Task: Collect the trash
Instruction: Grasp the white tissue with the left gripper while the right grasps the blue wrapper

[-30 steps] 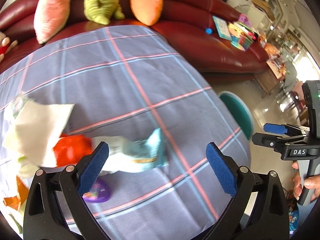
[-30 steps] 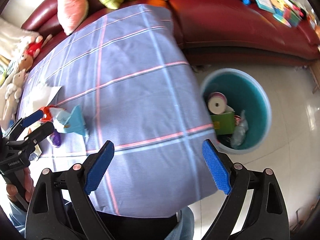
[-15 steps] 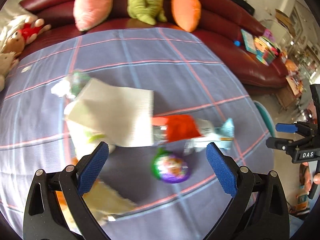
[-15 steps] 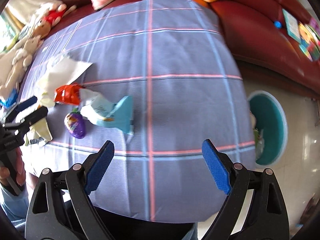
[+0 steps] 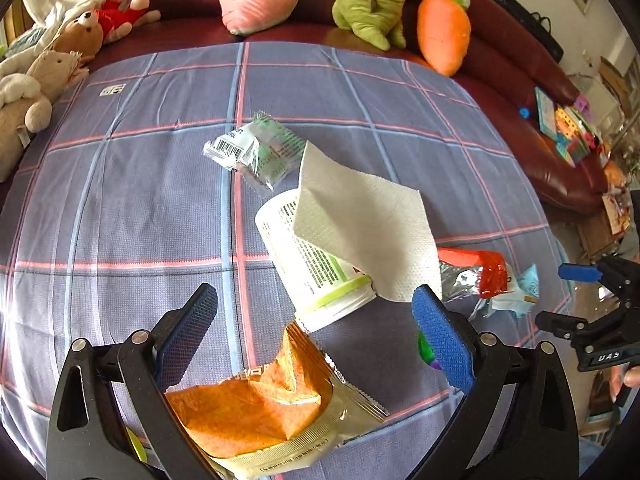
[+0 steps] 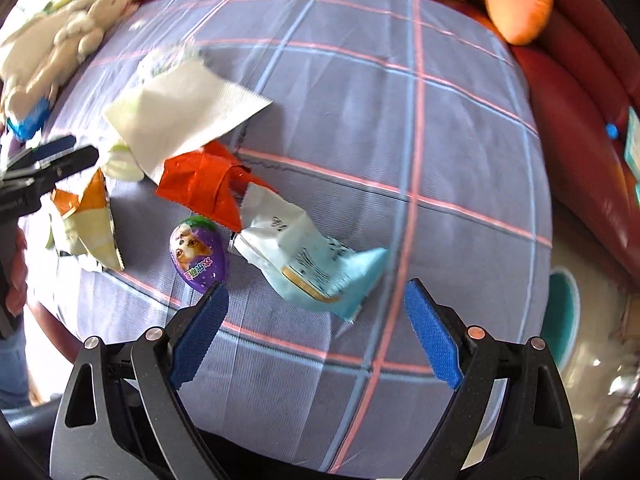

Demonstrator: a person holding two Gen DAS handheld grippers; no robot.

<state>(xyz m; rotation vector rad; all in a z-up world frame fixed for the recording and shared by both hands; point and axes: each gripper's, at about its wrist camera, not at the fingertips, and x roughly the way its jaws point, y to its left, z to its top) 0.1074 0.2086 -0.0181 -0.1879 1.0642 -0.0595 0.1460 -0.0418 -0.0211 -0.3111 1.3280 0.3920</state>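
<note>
Trash lies on a plaid blue tablecloth [image 5: 120,208]. My left gripper [image 5: 316,328] is open and empty above an orange snack packet [image 5: 268,416], with a white cup [image 5: 316,272] under a white napkin [image 5: 360,220] just beyond. A clear green wrapper [image 5: 256,152] lies farther back. My right gripper [image 6: 316,328] is open and empty just short of a light blue pouch [image 6: 316,268]. A purple egg-shaped pack [image 6: 198,256] sits by its left finger [image 6: 200,332]. A red wrapper [image 6: 204,186] lies behind, next to the napkin [image 6: 184,116].
A teal trash bin [image 6: 564,316] stands on the floor right of the table. A dark red sofa [image 5: 520,92] with plush toys, among them an orange carrot [image 5: 442,36], runs behind and to the right. More plush toys [image 5: 24,92] sit at the left.
Both grippers have swung left over the table. The left one now looks at the cup and orange packet. The right one has closed in on the blue pouch, with the bin sliding to the right edge.
</note>
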